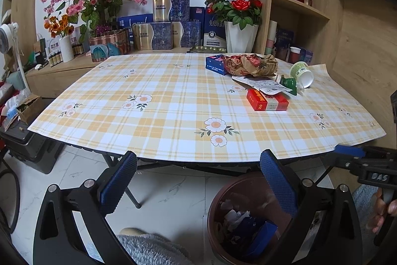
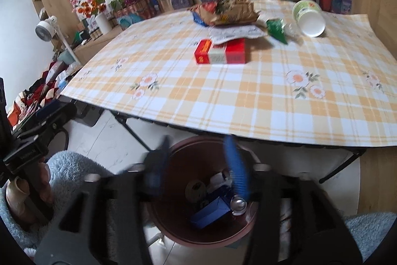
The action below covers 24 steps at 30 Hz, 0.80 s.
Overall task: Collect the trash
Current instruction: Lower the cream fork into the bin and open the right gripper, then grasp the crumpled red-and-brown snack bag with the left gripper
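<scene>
Trash lies on the checked tablecloth (image 1: 153, 116): a red carton (image 1: 266, 102) (image 2: 220, 51), a blue box (image 1: 215, 63), a crumpled brown paper bag (image 1: 253, 63) (image 2: 230, 10), a receipt (image 1: 265, 85) (image 2: 235, 32), a green packet (image 1: 289, 85) (image 2: 276, 29) and a tipped paper cup (image 1: 302, 73) (image 2: 309, 18). A brown bin (image 1: 238, 220) (image 2: 178, 222) stands on the floor under the table's near edge, holding a blue box (image 2: 211, 212) and scraps. My left gripper (image 1: 198, 180) is open and empty before the table edge. My right gripper (image 2: 198, 165) is open and empty above the bin, blurred.
Flower vases (image 1: 240, 39), stacked blue and gold boxes (image 1: 163, 29) and wooden shelves (image 1: 300, 4) stand behind the table. A white fan (image 1: 10, 39) and clutter are on the left. The floor is white tile (image 1: 163, 190).
</scene>
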Tool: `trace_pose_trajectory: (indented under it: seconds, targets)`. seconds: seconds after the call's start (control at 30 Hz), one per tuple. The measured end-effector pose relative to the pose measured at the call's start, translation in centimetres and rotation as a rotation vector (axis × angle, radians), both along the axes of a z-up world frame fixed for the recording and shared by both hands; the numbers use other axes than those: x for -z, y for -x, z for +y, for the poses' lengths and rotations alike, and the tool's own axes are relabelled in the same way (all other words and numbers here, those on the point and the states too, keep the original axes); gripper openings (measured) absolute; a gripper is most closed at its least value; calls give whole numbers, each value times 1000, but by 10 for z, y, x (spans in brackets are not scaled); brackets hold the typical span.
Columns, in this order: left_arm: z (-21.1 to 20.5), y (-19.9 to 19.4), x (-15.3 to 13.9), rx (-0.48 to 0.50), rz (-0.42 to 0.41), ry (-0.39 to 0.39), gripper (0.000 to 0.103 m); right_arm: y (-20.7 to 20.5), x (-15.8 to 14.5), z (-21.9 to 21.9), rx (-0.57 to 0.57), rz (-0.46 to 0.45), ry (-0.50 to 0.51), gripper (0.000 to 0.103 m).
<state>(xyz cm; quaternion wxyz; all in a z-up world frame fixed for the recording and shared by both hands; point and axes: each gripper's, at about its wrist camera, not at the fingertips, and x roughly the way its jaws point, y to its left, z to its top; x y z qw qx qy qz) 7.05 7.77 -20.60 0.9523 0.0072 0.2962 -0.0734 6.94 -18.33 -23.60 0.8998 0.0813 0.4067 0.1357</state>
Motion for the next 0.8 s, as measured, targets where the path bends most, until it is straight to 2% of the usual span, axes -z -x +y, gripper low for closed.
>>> trace_pose_trajectory:
  seconds: [0.13, 0.2, 0.4, 0.57, 0.67, 0.8]
  targets:
    - [0, 1, 1, -2, -3, -6, 97, 3, -6, -11, 45, -42, 13, 94]
    - [0, 1, 0, -3, -4, -3, 97, 5, -8, -20, 86, -63, 22, 97]
    - [2, 5, -2, -8, -16, 0, 97, 5, -11, -44, 182, -82, 45, 97]
    - [6, 7, -4, -20, -19, 10, 97, 10, -17, -65, 238, -113, 8, 97]
    - [11, 8, -5, -35, -18, 20, 97, 9, -18, -73, 299, -115, 33, 97]
    - [14, 4, -2, -53, 8, 34, 97, 11, -19, -76, 319, -138, 58, 97]
